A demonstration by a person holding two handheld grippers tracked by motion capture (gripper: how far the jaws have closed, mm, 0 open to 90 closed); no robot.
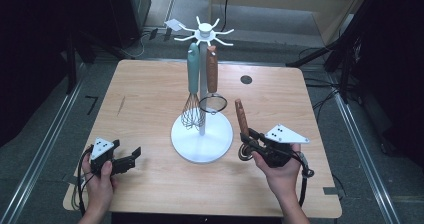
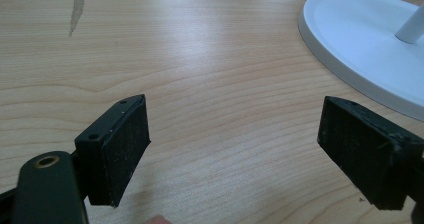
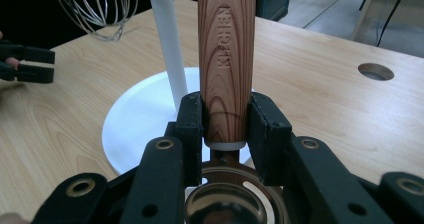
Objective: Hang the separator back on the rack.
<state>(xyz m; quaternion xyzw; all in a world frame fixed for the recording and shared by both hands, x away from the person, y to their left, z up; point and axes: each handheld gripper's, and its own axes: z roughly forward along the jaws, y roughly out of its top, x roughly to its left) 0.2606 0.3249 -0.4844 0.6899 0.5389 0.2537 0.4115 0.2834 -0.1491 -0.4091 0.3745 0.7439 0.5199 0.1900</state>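
Two claws worked at the worktop. The right claw held a wooden handle near its lower end, pads clamping both sides, the tool upright just beside the white stand, a metal bowl below. The left claw stood wide, holding nothing, low over bare wood left of the stand's base. A whisk and strainer hung from the stand.

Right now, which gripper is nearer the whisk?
Left. The left gripper rests open on the table, left of the stand's base, below the whisk. The right gripper grips a wooden-handled utensil across the base.
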